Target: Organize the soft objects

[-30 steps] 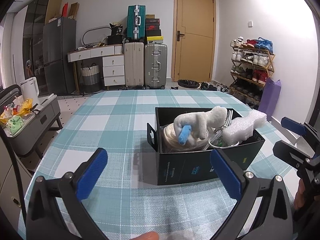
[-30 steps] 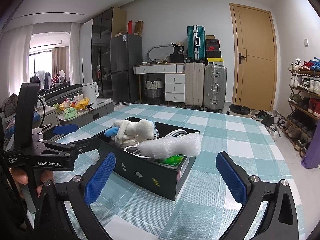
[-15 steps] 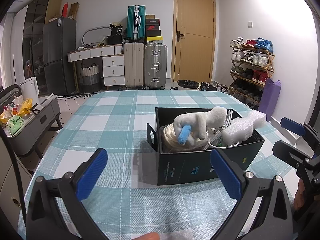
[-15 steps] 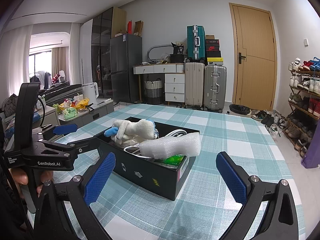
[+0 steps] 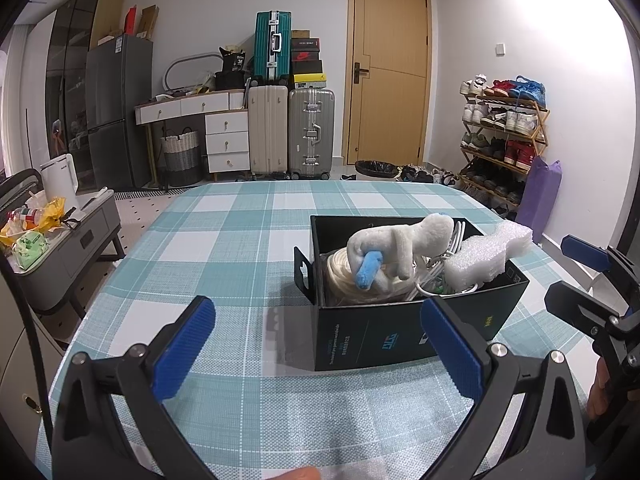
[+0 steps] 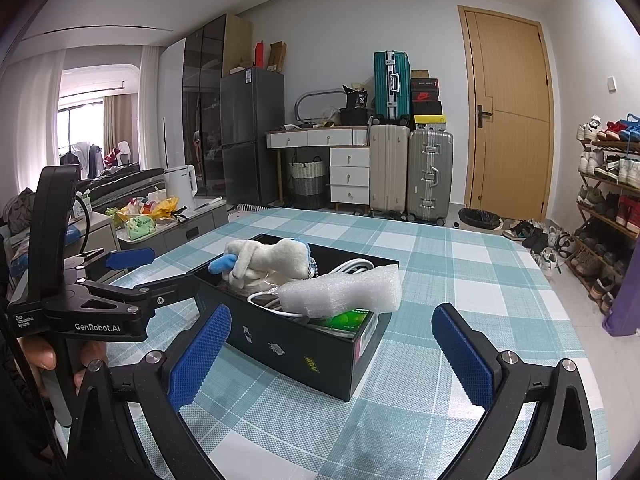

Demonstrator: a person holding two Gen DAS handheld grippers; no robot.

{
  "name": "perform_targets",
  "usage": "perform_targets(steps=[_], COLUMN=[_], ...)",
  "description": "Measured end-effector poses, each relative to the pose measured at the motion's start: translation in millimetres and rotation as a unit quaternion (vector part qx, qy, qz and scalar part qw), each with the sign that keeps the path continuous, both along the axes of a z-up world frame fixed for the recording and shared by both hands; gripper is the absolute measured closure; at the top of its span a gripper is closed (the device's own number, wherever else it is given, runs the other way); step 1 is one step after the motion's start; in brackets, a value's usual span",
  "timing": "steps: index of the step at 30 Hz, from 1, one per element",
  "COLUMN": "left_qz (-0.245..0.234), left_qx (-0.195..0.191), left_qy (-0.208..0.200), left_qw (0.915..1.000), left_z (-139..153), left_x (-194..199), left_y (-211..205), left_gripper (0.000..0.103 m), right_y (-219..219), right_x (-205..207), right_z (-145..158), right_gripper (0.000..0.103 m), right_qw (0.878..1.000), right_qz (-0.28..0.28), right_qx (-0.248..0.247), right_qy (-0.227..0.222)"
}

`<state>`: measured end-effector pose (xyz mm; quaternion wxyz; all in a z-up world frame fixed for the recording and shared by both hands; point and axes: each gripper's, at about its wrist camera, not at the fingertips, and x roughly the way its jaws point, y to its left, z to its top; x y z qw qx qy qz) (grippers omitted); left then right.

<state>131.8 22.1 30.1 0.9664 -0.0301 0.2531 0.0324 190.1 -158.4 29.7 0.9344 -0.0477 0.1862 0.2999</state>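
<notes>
A black box stands on the checked tablecloth. In it lie a white plush toy with a blue ear, a white foam block, white cables, a coiled cream cord and a green packet. My left gripper is open and empty, held back in front of the box. My right gripper is open and empty, also short of the box. Each gripper shows in the other's view, the right and the left.
The teal checked table extends beyond the box. A side cart with bags and a kettle stands left of the table. Suitcases, drawers and a door are at the back; a shoe rack is at the right.
</notes>
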Motion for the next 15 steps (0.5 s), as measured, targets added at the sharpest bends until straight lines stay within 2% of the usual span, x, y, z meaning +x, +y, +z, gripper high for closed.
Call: perform_targets(steps=[15], left_qz=[0.003], left_qx=[0.0], left_qy=[-0.002], left_qw=[1.0], left_z=[1.4], left_x=[-0.8], left_y=[0.5], left_gripper=[0.0], right_y=[-0.4], right_x=[0.0], right_z=[0.1], right_gripper=[0.001], right_qw=[1.0], right_qz=[0.0], right_qx=[0.0], right_qy=[0.0])
